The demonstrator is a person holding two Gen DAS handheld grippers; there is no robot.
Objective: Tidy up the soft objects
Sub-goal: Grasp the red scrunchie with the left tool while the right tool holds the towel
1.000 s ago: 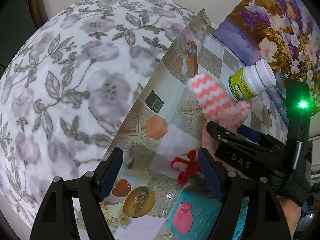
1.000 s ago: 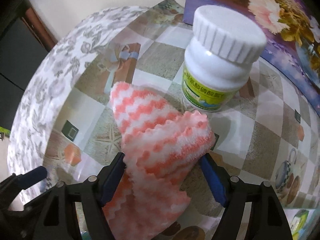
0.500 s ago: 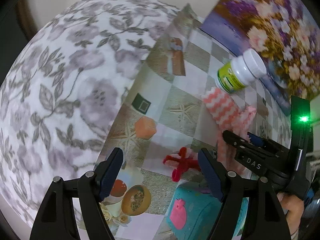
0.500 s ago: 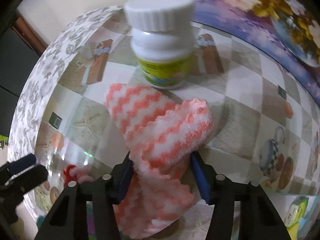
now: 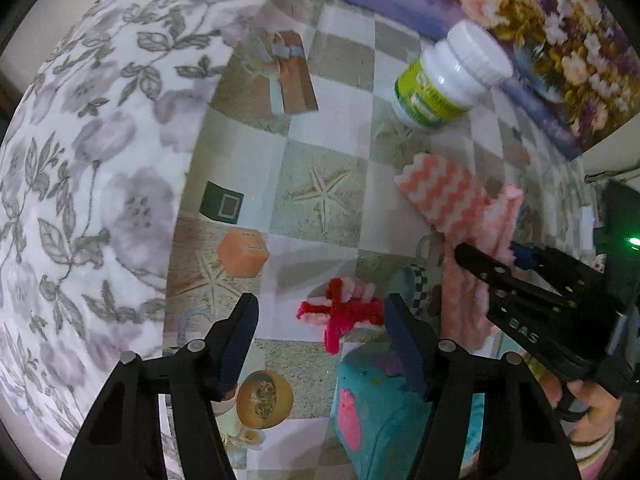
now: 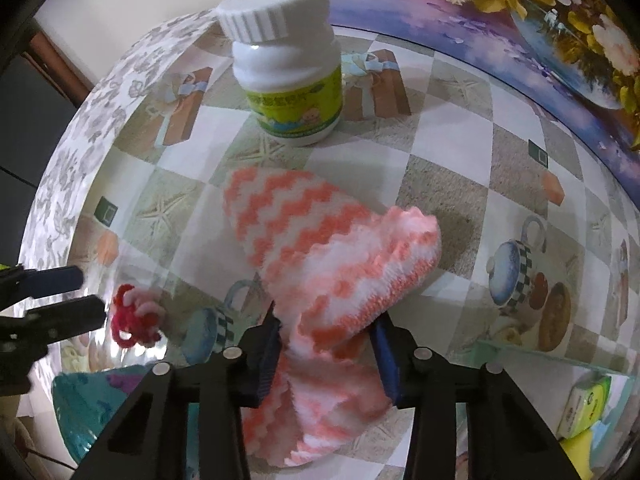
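A pink-and-white zigzag cloth lies bunched on the glass-topped table. My right gripper points down at it. Its jaws are closing, and the pads pinch the cloth's near part. From the left wrist view, the right gripper shows side-on over the cloth. A small red-and-pink fuzzy toy lies on the table between the fingers of my left gripper, close to the right finger. The left jaws are closing, with a wide gap still showing on the left. The toy also lies beside the left gripper.
A white bottle with a green label stands just beyond the cloth. A teal soft item with a pink patch lies at the near edge. A flower painting leans at the back. A floral cover hangs on the left. A yellow-green pack sits low right.
The right jaws have narrowed from wide around the cloth to pinching it. My left gripper has rolled and shifted over, so the fuzzy toy now lies between its narrowing fingers.
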